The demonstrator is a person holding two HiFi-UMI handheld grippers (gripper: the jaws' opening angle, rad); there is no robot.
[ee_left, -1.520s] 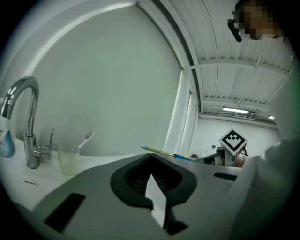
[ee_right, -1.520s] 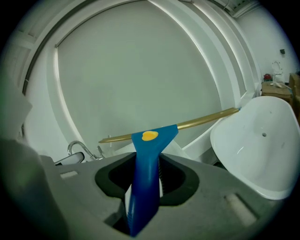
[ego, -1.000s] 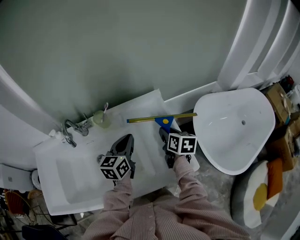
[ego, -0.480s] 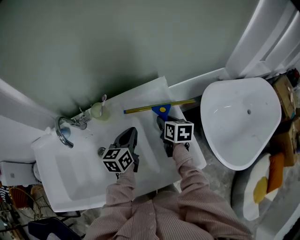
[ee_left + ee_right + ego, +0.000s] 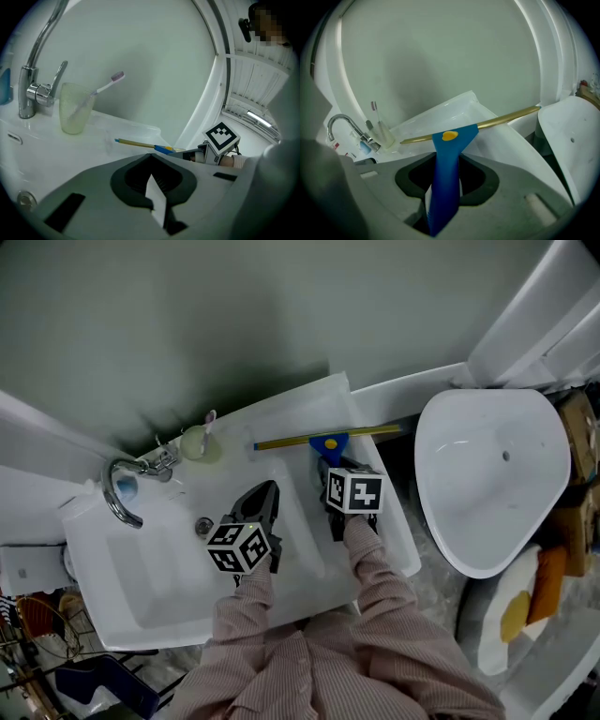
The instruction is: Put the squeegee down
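- The right gripper (image 5: 326,465) has its jaws closed tight on the blue handle of the squeegee (image 5: 449,140), which stands up between them
- The squeegee has a blue head with a small yellow spot, and a long gold-coloured blade bar goes across its far end
- In the head view the blade bar lies across the far right part of the white counter (image 5: 309,409), close to the wall, and its right end reaches over the counter's right edge
- The bar is very low over the counter; I cannot tell if it touches the surface
- The left gripper (image 5: 265,498) has its jaws together with nothing between them, and it hangs over the right part of the washbasin (image 5: 141,568)
- The round drain (image 5: 204,525) is just to the left of the left gripper
- A pale cup (image 5: 74,108) with a toothbrush (image 5: 108,82) in it stands on the far edge of the counter, to the left of the blade bar's left end and apart from it
- The chrome tap (image 5: 122,493) is to the left of the cup
- A large white tub (image 5: 487,484) is at the right, apart from the counter
- Both arms have striped sleeves (image 5: 375,615)
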